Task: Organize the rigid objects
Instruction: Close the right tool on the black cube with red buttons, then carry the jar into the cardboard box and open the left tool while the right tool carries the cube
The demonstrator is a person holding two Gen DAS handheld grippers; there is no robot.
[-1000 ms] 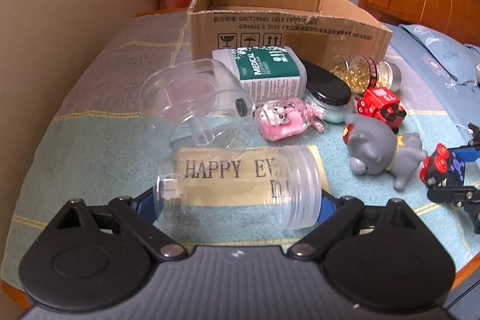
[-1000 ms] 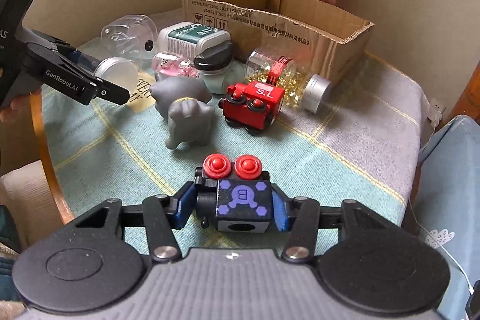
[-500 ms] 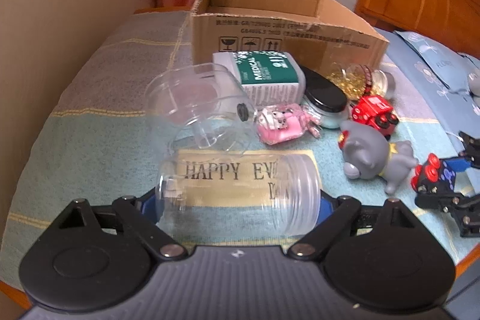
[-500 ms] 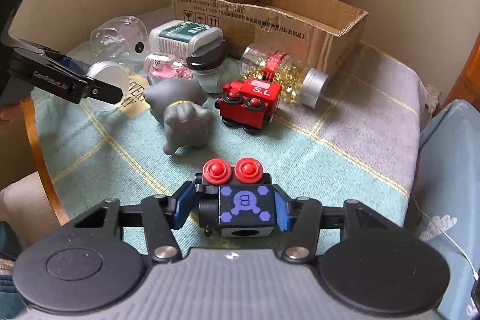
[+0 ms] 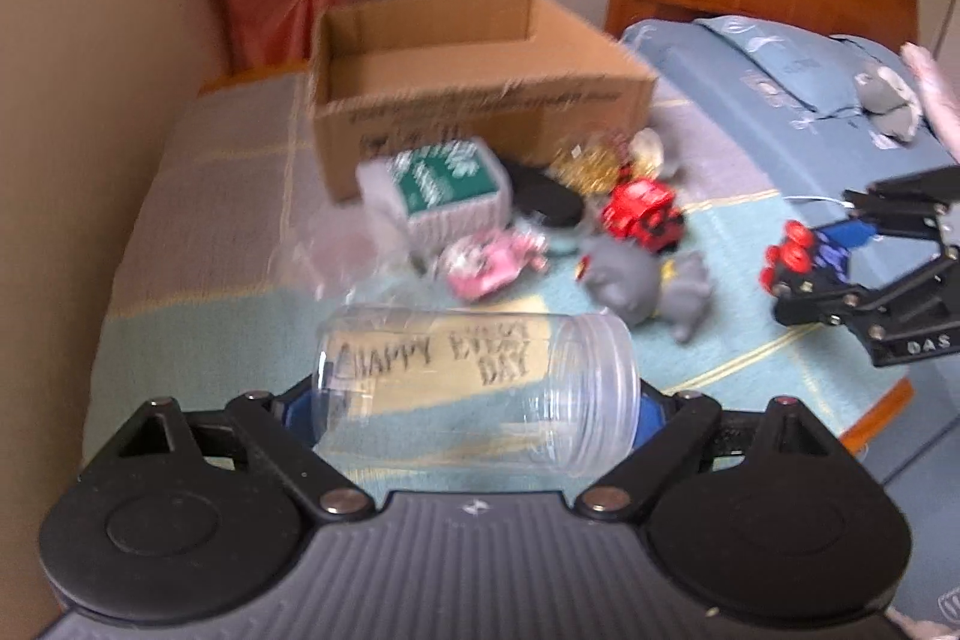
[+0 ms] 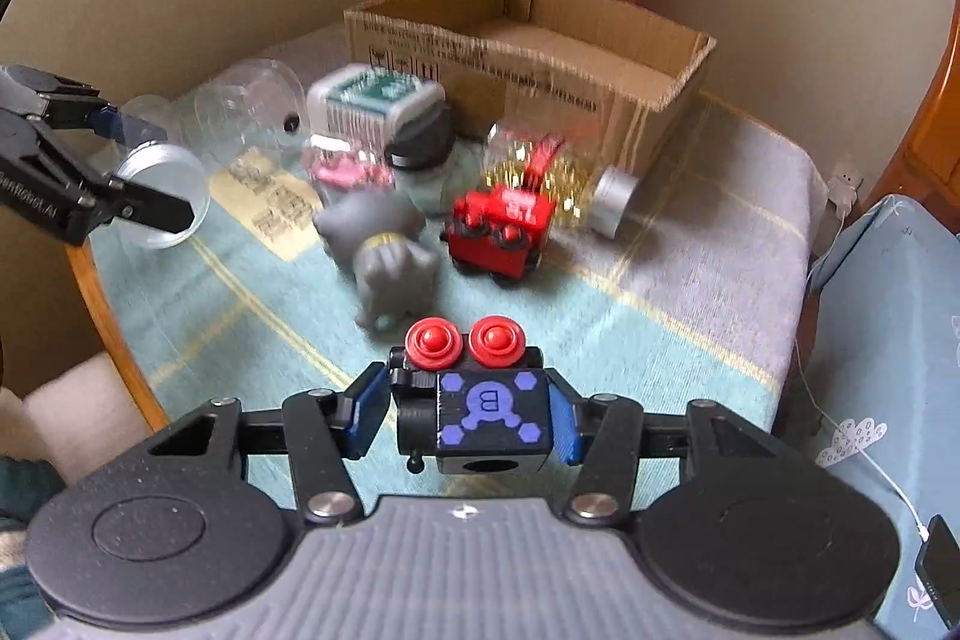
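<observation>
Both grippers carry loads: left gripper (image 5: 474,394) jaws clamp the clear jar (image 5: 474,388), right gripper (image 6: 462,412) jaws the toy block (image 6: 480,400) (cardboard box (image 6: 540,58) likely next).

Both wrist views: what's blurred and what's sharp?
Left wrist view: table clutter and cardboard box smeared; held clear jar and left claw fairly sharp. Right wrist view: red toy train and box print streaked; black toy block in the right claw crisp.
</observation>
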